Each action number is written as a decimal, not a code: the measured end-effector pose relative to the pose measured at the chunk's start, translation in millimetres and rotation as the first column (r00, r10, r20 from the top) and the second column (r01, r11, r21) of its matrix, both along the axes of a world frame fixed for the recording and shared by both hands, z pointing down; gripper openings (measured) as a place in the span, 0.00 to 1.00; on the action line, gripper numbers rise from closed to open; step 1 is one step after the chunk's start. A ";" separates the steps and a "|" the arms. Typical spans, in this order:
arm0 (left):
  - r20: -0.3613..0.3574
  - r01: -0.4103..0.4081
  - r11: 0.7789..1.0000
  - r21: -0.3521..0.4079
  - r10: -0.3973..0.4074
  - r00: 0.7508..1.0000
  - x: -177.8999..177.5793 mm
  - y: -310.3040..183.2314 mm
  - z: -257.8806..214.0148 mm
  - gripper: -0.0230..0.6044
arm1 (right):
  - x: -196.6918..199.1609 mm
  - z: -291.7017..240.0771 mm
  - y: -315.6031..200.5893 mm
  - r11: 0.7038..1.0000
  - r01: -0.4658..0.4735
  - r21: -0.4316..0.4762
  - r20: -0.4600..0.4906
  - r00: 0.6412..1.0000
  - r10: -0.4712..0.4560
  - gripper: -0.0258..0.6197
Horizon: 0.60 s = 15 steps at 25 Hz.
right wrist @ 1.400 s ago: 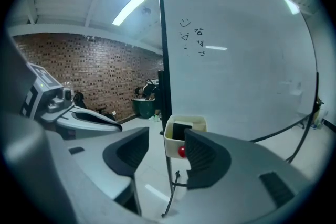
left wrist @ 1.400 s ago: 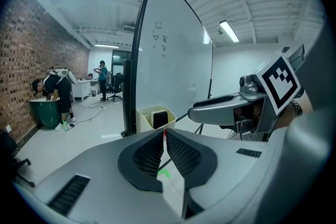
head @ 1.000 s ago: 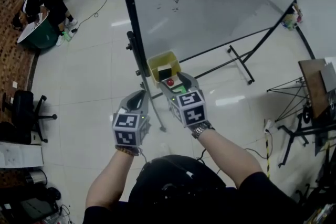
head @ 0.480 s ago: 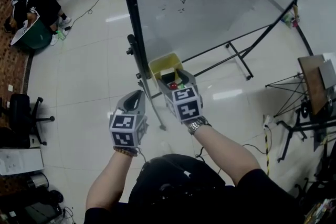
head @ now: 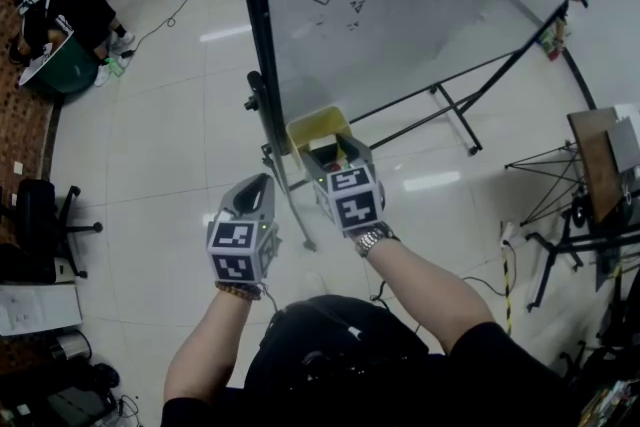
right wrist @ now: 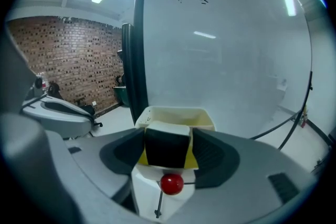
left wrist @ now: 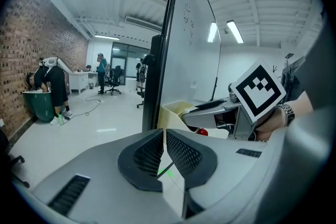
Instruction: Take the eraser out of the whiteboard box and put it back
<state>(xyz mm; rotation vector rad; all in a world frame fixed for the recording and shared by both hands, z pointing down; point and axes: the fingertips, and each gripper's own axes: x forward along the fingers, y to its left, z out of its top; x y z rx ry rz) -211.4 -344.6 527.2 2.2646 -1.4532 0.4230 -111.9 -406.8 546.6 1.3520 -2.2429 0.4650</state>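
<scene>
1. Since a second ago the right gripper (right wrist: 168, 136) has come forward and down over the box (right wrist: 176, 111).
2. The eraser (right wrist: 167, 152) stands upright at the box's near end, its black face toward that gripper.
3. The right jaws are closing on the eraser, with the pads against its two sides.
4. The box hangs at the whiteboard's (right wrist: 226, 60) lower corner, beside the dark post (right wrist: 137, 34).
5. The left gripper (left wrist: 164, 136) hovers near the right one, jaws pressed together and empty.

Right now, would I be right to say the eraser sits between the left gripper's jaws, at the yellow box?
Not quite: the eraser sits between the right gripper's closing jaws, at the yellow box, as the right gripper view shows. The left gripper is shut and empty.
</scene>
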 end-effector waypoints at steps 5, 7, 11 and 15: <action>0.001 0.005 1.000 0.006 -0.005 1.000 -2.1 -2.1 0.4 0.04 | -0.3 -4.2 -1.2 1.000 -0.004 0.017 -0.010 1.000 0.004 0.47; 0.001 0.007 1.000 0.008 -0.007 1.000 -2.2 -1.8 0.3 0.04 | 0.9 -3.1 -0.5 1.000 -0.005 0.014 -0.008 1.000 0.005 0.47; 0.004 0.006 1.000 0.006 -0.006 1.000 -0.1 0.3 -0.7 0.04 | 4.4 -11.1 0.1 0.999 -0.008 0.034 0.000 1.000 0.008 0.47; 0.003 0.006 1.000 0.019 -0.006 1.000 2.2 0.7 -6.7 0.04 | 7.9 -24.4 0.5 0.998 -0.007 0.060 0.010 1.000 0.007 0.47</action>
